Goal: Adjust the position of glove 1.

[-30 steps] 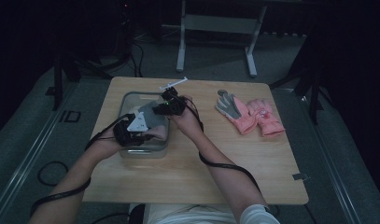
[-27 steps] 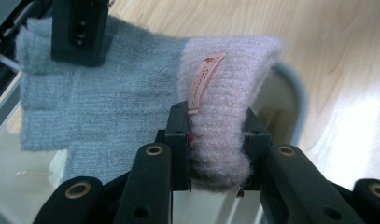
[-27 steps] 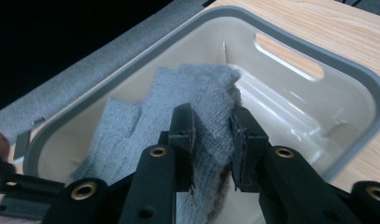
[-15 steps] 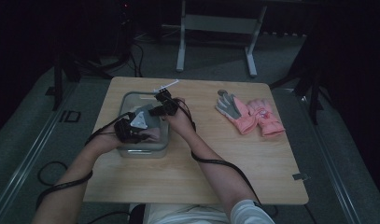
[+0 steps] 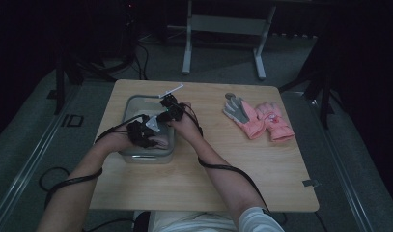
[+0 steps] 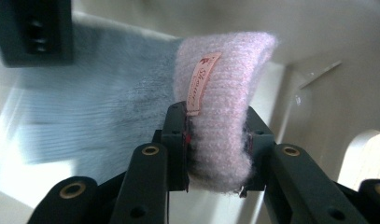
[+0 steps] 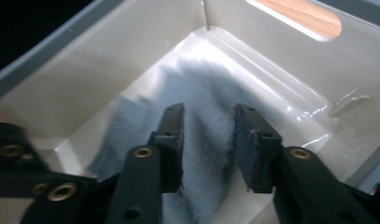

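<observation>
A glove with a pink knit cuff and a grey fuzzy body lies inside the pale grey bin. My left gripper is shut on the cuff, its pads pressing both sides just below a small sewn label. In the high view the left gripper is low in the bin's near half. My right gripper reaches in from the far side. Its jaws have just been opening. In the right gripper view they stand apart over the grey glove body, which lies between them on the bin floor.
Another pink glove with a grey palm lies on the wooden table to the right of the bin. The bin wall rises close around both grippers. A handle cut-out opens in one wall. Cables trail off the table's near edge.
Both hands have sunk a little deeper into the bin. The right gripper has shifted slightly left and toward the near side, over the grey glove.
</observation>
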Tool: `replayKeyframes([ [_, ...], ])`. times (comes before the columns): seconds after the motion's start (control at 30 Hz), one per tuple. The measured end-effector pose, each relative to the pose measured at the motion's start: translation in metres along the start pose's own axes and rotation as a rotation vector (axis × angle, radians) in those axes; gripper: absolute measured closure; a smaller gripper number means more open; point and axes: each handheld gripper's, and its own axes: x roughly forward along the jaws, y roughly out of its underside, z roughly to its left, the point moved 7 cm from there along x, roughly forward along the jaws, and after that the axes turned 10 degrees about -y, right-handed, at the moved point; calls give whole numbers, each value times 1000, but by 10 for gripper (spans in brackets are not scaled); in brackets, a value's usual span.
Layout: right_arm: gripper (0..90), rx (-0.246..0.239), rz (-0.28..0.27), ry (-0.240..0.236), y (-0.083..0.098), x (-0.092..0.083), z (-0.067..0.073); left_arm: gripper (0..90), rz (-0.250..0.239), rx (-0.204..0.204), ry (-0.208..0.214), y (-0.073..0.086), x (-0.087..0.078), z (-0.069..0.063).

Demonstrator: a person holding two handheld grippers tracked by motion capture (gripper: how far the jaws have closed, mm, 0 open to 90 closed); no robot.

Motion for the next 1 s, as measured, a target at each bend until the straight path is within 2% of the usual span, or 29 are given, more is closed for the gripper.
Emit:
replayKeyframes([
  [0.07,618,2,-7,-4,0,-2,-1,682,7,14,-4,0,2,1],
  [0.13,605,0,-17,-8,2,-7,-2,673,10,7,3,-1,3,0],
  [0.23,579,-5,-25,-23,5,-14,-3,605,15,9,3,-2,5,0],
  [0.3,576,-11,-37,-35,6,-21,-1,546,-16,-27,-11,-3,0,2],
  [0.4,571,-15,-50,-42,7,-28,1,505,-21,-39,-20,-2,-5,6],
  [0.43,570,-10,-63,-70,8,-36,5,450,-26,-63,-27,0,-9,9],
  [0.47,570,-13,-67,-74,8,-39,6,431,-26,-63,-27,0,-9,9],
  [0.5,572,-20,-73,-76,8,-43,8,402,-42,-102,-42,0,-17,13],
  [0.57,572,-27,-85,-90,10,-51,12,379,-60,-121,-49,-1,-23,14],
  [0.63,572,-36,-93,-93,11,-57,13,315,-71,-144,-76,-3,-28,16],
  [0.7,562,-38,-96,-100,14,-62,15,252,-112,-197,-84,-9,-34,16],
  [0.73,556,-40,-96,-102,17,-65,15,229,-121,-209,-84,-10,-36,16],
  [0.8,540,-46,-99,-105,20,-69,16,159,-133,-221,-80,-15,-38,14],
  [0.9,539,-48,-109,-103,23,-74,16,133,-119,-228,-94,-18,-37,12],
  [0.93,537,-51,-110,-104,24,-76,15,133,-126,-231,-89,-21,-37,10],
  [1.0,529,-71,-112,-87,29,-85,14,78,-140,-255,-92,-28,-38,7],
])
